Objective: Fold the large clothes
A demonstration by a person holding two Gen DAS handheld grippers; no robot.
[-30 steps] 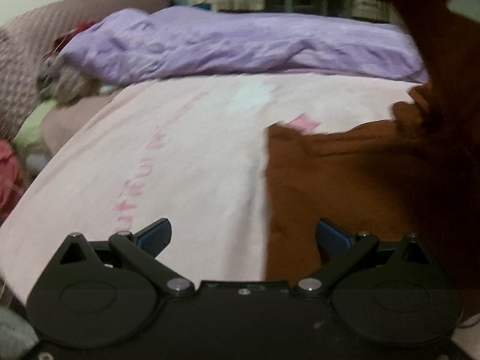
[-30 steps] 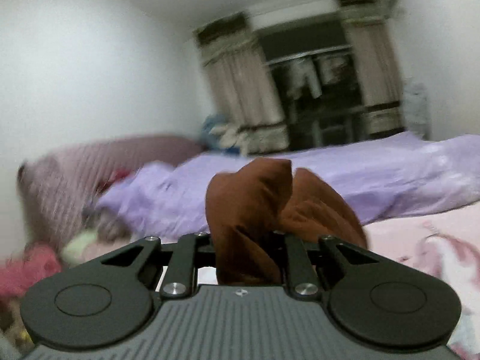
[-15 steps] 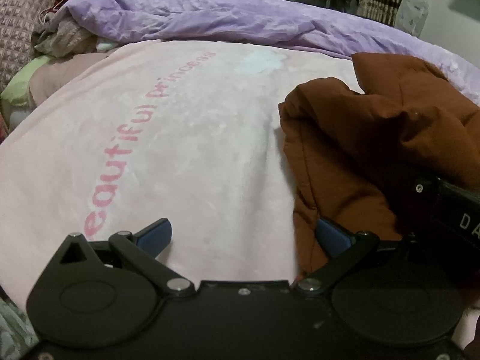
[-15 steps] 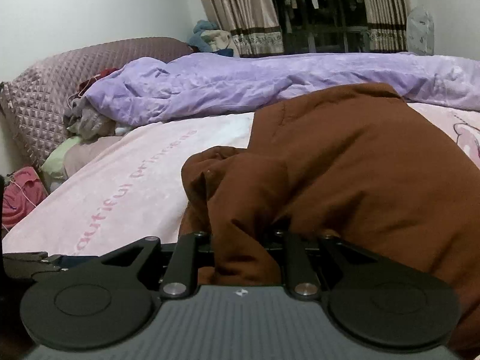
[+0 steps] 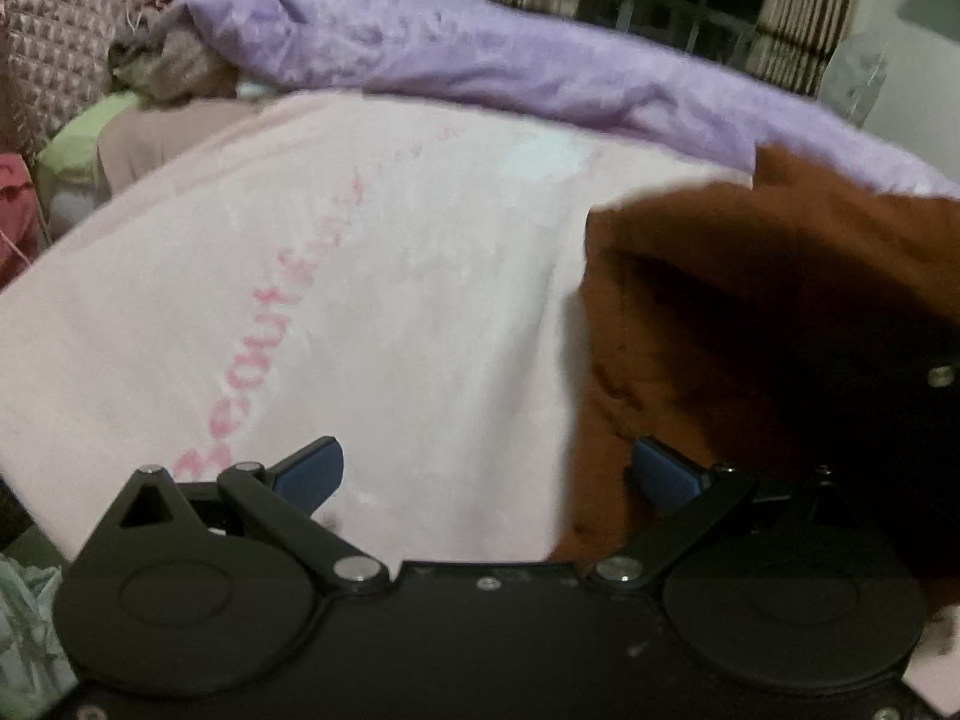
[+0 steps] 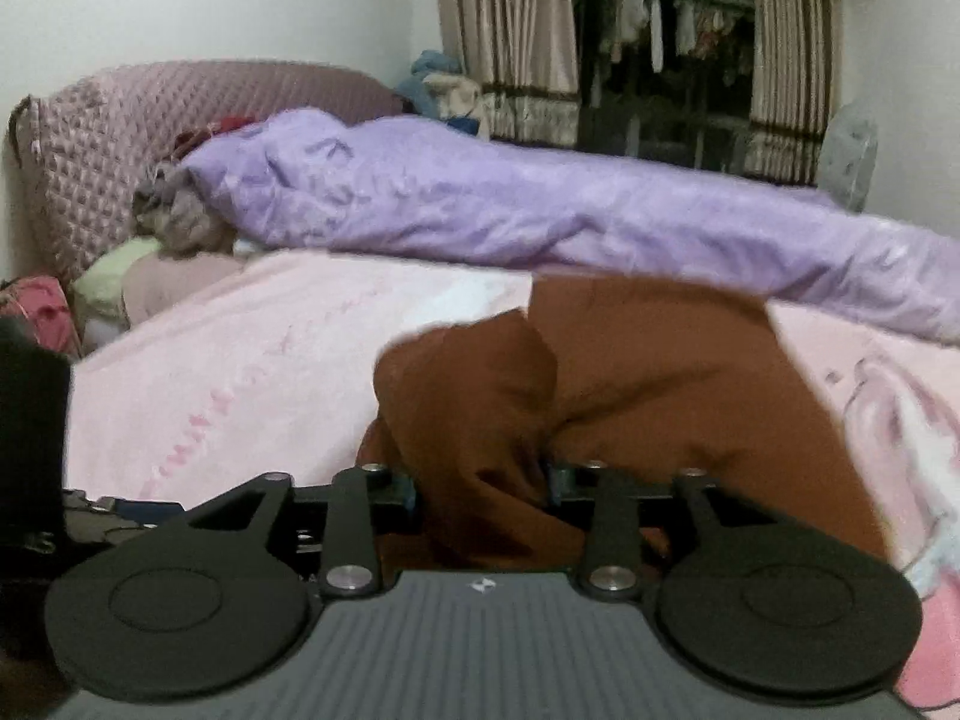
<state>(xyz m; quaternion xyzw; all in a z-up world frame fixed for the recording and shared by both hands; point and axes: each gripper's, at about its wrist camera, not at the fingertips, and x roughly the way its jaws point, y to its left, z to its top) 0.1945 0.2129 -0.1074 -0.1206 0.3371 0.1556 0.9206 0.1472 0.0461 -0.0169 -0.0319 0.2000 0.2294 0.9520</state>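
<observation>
The brown garment [image 6: 648, 396] lies bunched on the pink blanket [image 5: 372, 276] (purple quilt [image 6: 480, 204] behind). The right gripper [image 6: 480, 483] has just been opening, a fold between its jaws. The left gripper [image 5: 486, 468] stands wide, empty.

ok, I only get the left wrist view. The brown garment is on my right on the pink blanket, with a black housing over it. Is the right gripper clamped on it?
Observer: A bunched fold of the rust-brown fabric garment sits between the fingers of the right gripper. Its jaws have just been opening, so the grip looks released.
Operator: Is the rest of the garment lifted?
Observer: No. Beyond the fold it lies spread on the pale pink fleece blanket, reaching toward the crumpled purple quilt.
Operator: Any blanket free on its other side?
Observer: Yes. To the right of it in the right wrist view there is bare blanket with a cartoon print.
</observation>
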